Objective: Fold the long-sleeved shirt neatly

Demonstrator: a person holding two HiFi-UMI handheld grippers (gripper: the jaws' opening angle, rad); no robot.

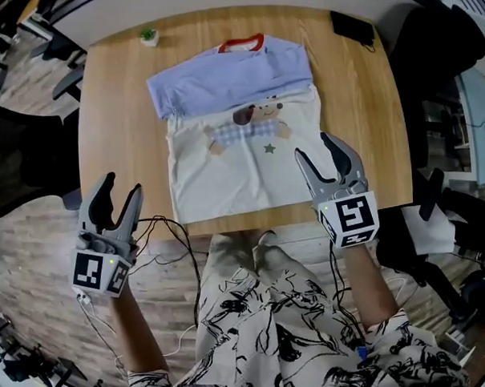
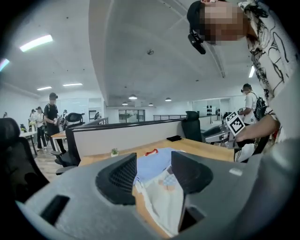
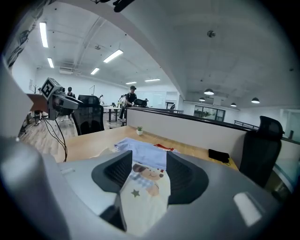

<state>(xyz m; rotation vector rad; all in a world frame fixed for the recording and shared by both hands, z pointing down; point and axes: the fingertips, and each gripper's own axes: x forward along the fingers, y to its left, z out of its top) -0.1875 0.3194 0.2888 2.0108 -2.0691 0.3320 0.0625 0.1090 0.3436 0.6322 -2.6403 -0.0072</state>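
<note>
The long-sleeved shirt (image 1: 240, 149) lies flat in the middle of the wooden worktop (image 1: 119, 114). Its cream body faces up, showing a cartoon figure and a small green star. The two pale blue sleeves (image 1: 229, 81) are folded across the far part of the body, below the red collar (image 1: 242, 44). The near hem lies along the near edge of the worktop.

The left claw (image 1: 120, 190) hangs off the worktop at the near left, above the floor and well apart from the shirt. Its jaws stand apart with nothing between them; the left gripper view shows only the shirt and worktop farther off through the gap.

The right claw (image 1: 314, 148) is over the near right part of the worktop, at the shirt's right edge. Its jaws are also apart and grip nothing; the right gripper view shows the cartoon print through the gap. Whether a jaw tip touches the cloth cannot be told.

A small potted plant (image 1: 148, 36) stands at the far left corner, and a flat black object (image 1: 351, 25) lies at the far right corner. Cables (image 1: 176, 232) trail from the claws past the person's patterned clothing.
</note>
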